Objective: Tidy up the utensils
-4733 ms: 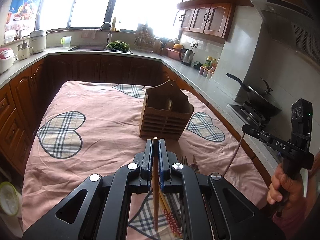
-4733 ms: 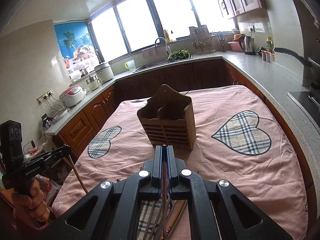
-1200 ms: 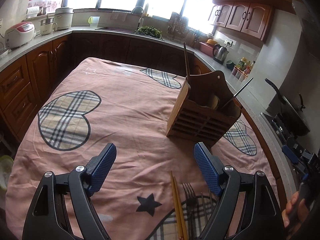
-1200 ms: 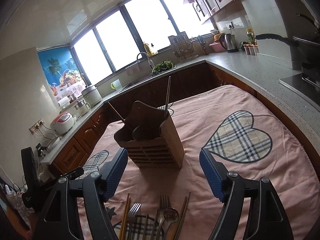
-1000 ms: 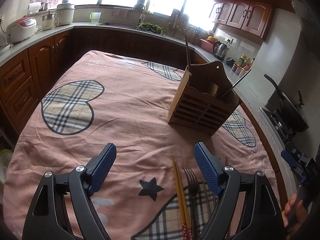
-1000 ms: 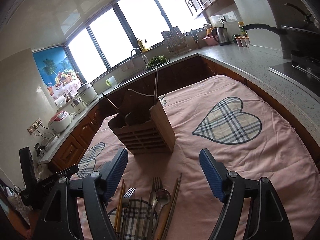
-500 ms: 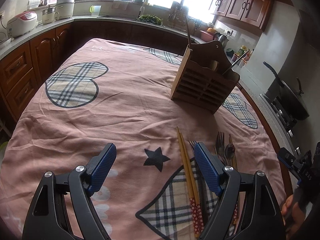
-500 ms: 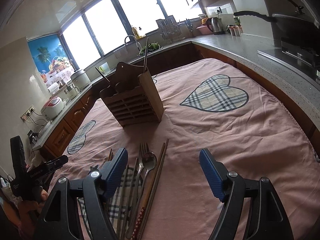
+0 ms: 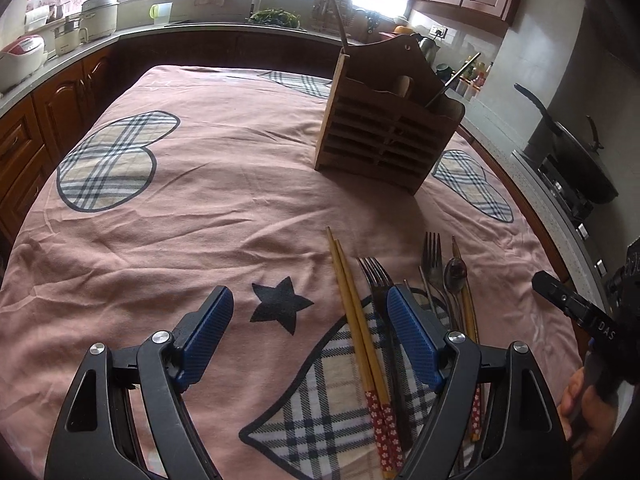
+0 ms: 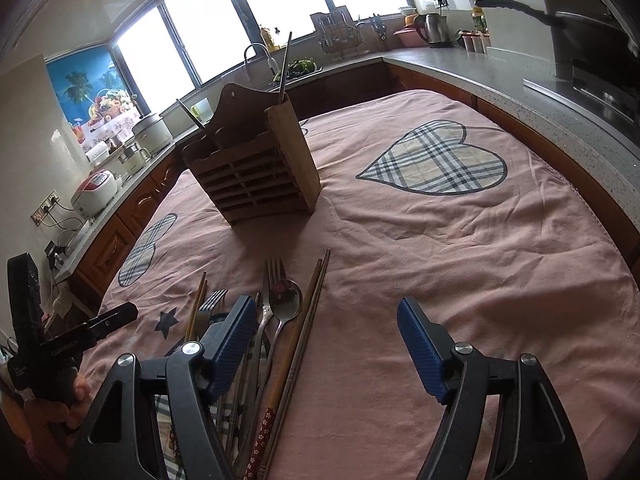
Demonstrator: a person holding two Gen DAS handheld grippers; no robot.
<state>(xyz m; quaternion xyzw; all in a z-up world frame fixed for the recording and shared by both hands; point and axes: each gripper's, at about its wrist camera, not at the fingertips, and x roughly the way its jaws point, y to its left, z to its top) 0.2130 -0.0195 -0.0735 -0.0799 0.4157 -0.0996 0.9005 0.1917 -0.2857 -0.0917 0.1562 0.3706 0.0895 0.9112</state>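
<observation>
A wooden utensil holder (image 9: 384, 136) (image 10: 256, 176) stands mid-table with a thin stick (image 9: 339, 28) in its left end and a second (image 9: 452, 80) in its right. On the cloth nearer me lie a chopstick pair with red flowered ends (image 9: 356, 312), forks (image 9: 376, 276), a spoon (image 10: 285, 300) and further chopsticks (image 10: 304, 320). My left gripper (image 9: 308, 294) is open low over the red-ended pair. My right gripper (image 10: 325, 303) hovers above the right edge of the pile, its jaws closing with no pad on anything.
A pink cloth with checked heart patches (image 10: 432, 160) covers the table. Dark wood cabinets and grey counters ring it, with a sink (image 9: 256, 20), a rice cooker (image 10: 94, 188), a kettle (image 10: 436, 28) and a wok on the stove (image 9: 576, 156).
Both grippers have sunk toward the utensils on the cloth, which now lie closer and larger. Seconds ago each was shut on a chopstick; now both are free and two sticks stand in the holder.
</observation>
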